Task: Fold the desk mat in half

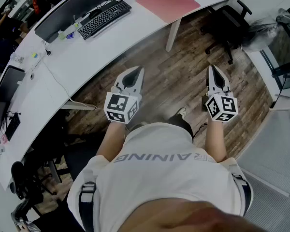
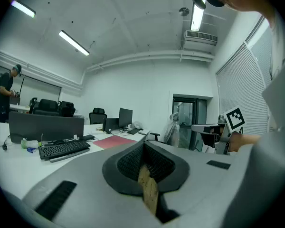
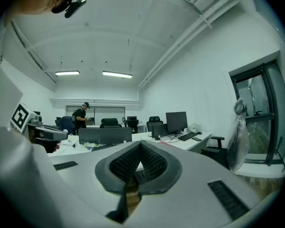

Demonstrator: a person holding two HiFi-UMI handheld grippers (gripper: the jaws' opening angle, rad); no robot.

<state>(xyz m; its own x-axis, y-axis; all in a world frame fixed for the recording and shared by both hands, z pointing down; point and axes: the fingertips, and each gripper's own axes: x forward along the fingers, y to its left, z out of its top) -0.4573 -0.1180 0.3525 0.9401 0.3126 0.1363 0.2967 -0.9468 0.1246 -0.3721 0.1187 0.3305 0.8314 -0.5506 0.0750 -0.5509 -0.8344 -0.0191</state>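
The pink desk mat lies flat and unfolded on the curved white desk, far ahead of both grippers. In the left gripper view the desk mat shows as a red sheet beyond the keyboard. I stand back from the desk and hold both grippers at waist height over the wooden floor. My left gripper points roughly toward the desk, jaws together, nothing between them. My right gripper is held level beside it, also shut and empty.
A black keyboard and a dark monitor sit on the desk left of the mat. A white desk leg stands below the mat. A black office chair is at the right. Another person stands far back.
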